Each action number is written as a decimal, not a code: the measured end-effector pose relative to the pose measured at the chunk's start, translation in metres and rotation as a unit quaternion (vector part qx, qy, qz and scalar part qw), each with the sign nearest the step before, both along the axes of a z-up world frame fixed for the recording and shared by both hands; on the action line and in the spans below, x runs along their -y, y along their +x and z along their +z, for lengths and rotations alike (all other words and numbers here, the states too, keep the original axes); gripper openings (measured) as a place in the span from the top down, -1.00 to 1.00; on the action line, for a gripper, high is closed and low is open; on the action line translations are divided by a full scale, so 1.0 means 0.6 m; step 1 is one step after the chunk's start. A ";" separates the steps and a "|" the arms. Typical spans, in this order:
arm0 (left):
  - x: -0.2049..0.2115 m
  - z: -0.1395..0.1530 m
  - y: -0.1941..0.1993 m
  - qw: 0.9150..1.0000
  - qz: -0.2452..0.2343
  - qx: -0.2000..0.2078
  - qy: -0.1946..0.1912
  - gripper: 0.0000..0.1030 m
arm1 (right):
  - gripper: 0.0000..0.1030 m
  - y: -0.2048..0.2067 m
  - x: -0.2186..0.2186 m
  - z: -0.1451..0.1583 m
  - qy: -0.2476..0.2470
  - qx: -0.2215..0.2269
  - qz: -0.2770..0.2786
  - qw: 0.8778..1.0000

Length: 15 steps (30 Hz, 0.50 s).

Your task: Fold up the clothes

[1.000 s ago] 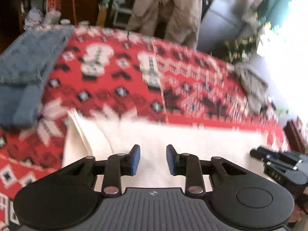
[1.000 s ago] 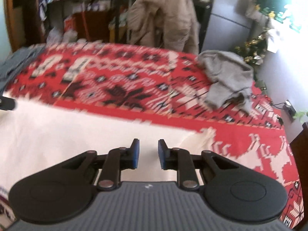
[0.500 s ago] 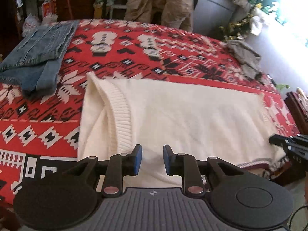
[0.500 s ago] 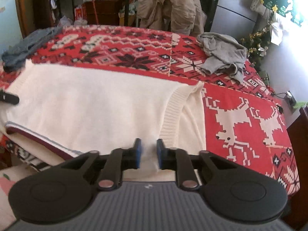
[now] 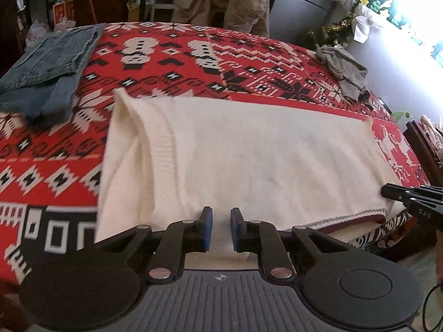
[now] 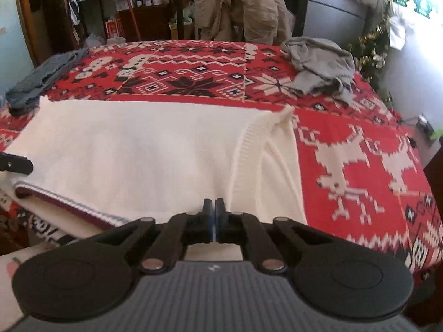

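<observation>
Lying flat across the near half of the bed, a cream knit sweater (image 5: 249, 149) spreads over a red blanket (image 6: 360, 166) patterned with white reindeer, snowflakes and black motifs. The sweater's striped hem, maroon and grey, hangs at the bed's near edge, and a ribbed band runs up each side where the sleeves are folded in.

The left tool (image 5: 221, 228) hovers at the near edge over the sweater's left part, its blue-padded fingers a little apart with cream fabric showing between them; whether they touch the cloth cannot be told. The right tool (image 6: 212, 220) sits at the near edge by the right ribbed band, its fingers pressed almost together; whether any knit is caught between them is not clear.

Folded blue jeans (image 5: 49, 63) lie at the far left corner of the bed, well apart from the sweater. A crumpled grey garment (image 6: 321, 66) rests near the far right corner.

Beyond the bed, a tan jacket (image 6: 243, 8) drapes over a chair, cluttered dark shelves (image 6: 133, 8) stand to the left, and tinsel with a bright window fills the right.
</observation>
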<state>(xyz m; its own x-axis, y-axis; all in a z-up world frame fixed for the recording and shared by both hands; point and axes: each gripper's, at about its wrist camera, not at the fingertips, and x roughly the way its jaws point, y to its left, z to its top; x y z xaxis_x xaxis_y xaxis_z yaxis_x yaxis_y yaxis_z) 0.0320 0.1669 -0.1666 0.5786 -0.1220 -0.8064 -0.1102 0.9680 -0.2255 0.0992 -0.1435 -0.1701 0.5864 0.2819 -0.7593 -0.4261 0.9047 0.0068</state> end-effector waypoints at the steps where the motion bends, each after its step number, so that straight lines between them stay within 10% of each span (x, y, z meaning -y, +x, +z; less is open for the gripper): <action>1: -0.001 0.002 -0.003 1.000 0.002 0.000 -0.001 0.75 | 0.99 -0.002 0.003 0.004 0.003 -0.001 -0.003 1.000; 8: 0.030 0.012 0.007 0.999 -0.034 0.017 -0.018 0.74 | 0.85 -0.008 -0.031 0.033 0.047 0.009 0.023 0.999; 15: 0.061 0.002 -0.013 0.997 -0.068 0.008 0.030 0.73 | 0.85 -0.037 -0.064 -0.007 -0.025 0.017 0.069 0.997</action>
